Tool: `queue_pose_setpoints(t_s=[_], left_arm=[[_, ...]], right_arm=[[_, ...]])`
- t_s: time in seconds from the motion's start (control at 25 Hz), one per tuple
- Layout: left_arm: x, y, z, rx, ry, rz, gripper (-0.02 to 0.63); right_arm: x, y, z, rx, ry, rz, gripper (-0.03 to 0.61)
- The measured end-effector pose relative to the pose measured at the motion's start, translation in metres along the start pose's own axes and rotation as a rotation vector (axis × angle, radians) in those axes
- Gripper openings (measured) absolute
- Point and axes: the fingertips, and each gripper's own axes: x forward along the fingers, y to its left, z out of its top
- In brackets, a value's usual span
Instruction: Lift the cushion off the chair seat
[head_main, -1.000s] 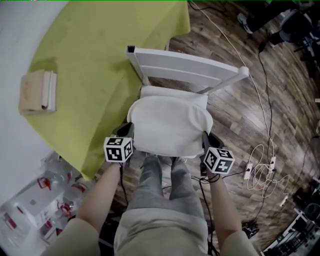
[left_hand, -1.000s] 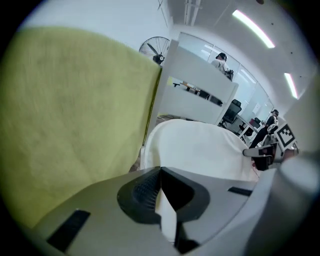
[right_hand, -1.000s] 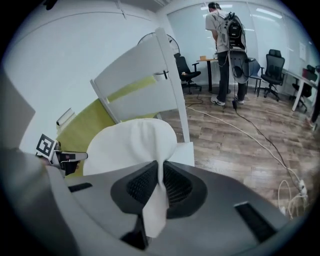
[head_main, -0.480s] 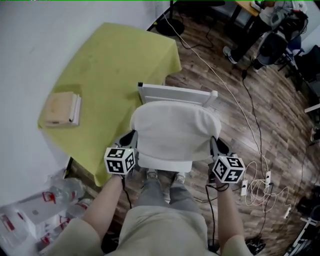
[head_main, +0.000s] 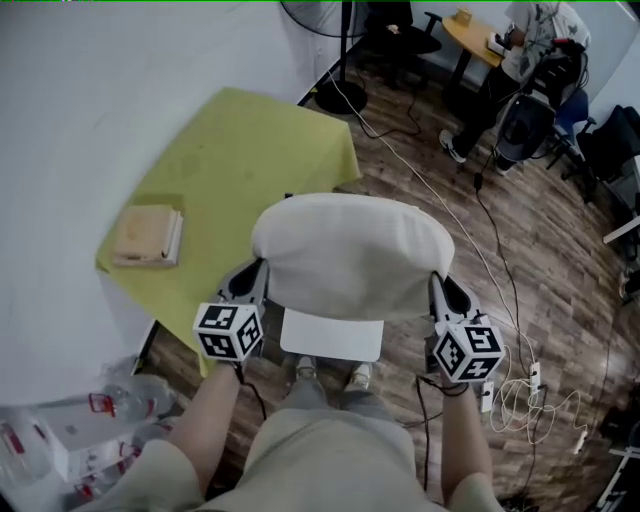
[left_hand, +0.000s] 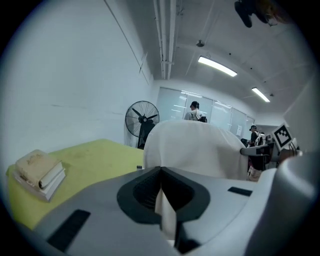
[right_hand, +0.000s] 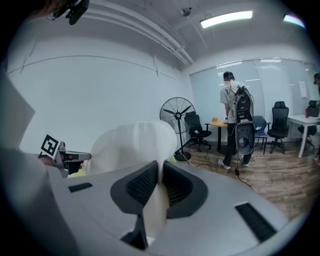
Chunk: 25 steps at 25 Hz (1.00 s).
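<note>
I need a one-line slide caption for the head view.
The cushion, gripped at its sides by the left gripper and right gripper, hangs above the chair seat.

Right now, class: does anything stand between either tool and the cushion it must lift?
Nothing visible does. The left tool and the right tool are each shut on an edge of the cushion, which hangs above the chair seat.

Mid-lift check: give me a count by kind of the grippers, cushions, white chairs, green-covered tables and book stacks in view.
grippers: 2 (left gripper, right gripper)
cushion: 1
white chair: 1
green-covered table: 1
book stack: 1
Total: 6
</note>
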Motion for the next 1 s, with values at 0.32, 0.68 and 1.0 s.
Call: queue_pose_setpoints(t_s=[0.32, 0.68, 1.0], left_arm=[[-0.035, -0.016, 0.060, 0.050, -0.121, 0.008, 0.021], [-0.065, -0.030, 0.109, 0.077, -0.223, -0.028, 0.023], [-0.082, -0.024, 0.133, 0.112, -0.275, -0.006, 0.023]], right_arm=[[-0.030, 0.013, 0.055, -0.060, -0.122, 0.022, 0.055], [-0.061, 0.025, 0.106, -0.102, -0.252, 0.035, 0.055], [-0.064, 0.040, 0.118, -0.114, -0.281, 0.067, 0.057]])
